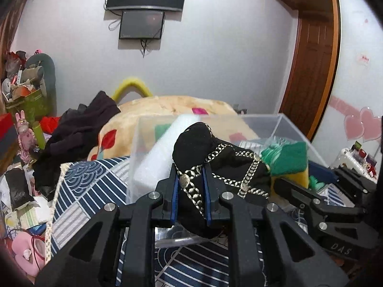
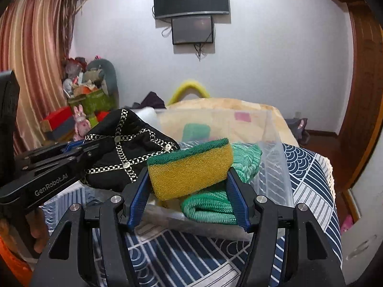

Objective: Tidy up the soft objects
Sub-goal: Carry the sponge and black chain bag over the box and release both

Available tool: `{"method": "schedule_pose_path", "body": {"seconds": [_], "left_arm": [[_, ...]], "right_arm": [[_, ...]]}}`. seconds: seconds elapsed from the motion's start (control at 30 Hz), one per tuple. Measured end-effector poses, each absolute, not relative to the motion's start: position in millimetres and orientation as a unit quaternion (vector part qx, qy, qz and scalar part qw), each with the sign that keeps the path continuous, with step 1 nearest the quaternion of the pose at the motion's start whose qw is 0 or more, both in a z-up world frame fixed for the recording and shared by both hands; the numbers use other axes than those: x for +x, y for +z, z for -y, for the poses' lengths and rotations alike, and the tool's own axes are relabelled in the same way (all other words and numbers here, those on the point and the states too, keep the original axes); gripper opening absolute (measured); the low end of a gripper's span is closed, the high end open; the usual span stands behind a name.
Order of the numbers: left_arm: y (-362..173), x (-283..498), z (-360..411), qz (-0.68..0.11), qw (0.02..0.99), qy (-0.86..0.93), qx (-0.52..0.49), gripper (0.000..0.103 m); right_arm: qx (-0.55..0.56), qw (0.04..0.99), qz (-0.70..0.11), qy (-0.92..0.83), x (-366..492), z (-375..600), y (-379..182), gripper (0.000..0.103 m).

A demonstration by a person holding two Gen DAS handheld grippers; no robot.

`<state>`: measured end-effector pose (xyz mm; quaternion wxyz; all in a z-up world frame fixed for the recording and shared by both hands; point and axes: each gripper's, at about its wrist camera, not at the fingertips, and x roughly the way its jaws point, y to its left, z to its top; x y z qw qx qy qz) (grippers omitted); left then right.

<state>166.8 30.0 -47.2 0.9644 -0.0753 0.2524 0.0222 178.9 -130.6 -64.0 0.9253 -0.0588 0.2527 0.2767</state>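
Two grippers up at near rim of clear plastic storage box. Left gripper: fingers clamped on black soft pouch with gold chain-pattern trim, held above box. Right gripper: fingers clamped on yellow sponge with green scouring top, held over box front. Inside box: green knitted cloth, folded (directly under sponge), white foam block leaning on left wall. Box resting on navy-and-white patterned cloth.
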Motion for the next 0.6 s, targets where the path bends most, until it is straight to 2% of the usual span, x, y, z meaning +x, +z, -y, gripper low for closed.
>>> {"method": "schedule_pose_path", "body": {"seconds": [0.17, 0.23, 0.3, 0.37, 0.53, 0.6], "left_arm": [[-58, 174, -26, -0.264, 0.962, 0.02, -0.062, 0.02], [-56, 169, -23, -0.26, 0.964, 0.021, -0.054, 0.028], [-55, 165, -21, -0.258, 0.965, 0.019, -0.052, 0.029], [-53, 160, -21, -0.258, 0.964, 0.013, -0.059, 0.031], [-47, 147, -25, -0.264, 0.962, -0.001, -0.071, 0.048], [-44, 141, -26, -0.259, 0.963, -0.005, -0.074, 0.052]], "right_arm": [[-0.081, 0.929, -0.244, 0.267, 172, 127, -66, 0.061], [-0.083, 0.929, -0.244, 0.266, 171, 128, -65, 0.065], [-0.076, 0.927, -0.245, 0.272, 169, 131, -63, 0.073], [-0.07, 0.926, -0.245, 0.28, 167, 134, -60, 0.077], [-0.063, 0.925, -0.243, 0.285, 164, 146, -53, 0.078], [-0.054, 0.926, -0.24, 0.287, 162, 150, -50, 0.081]]}}
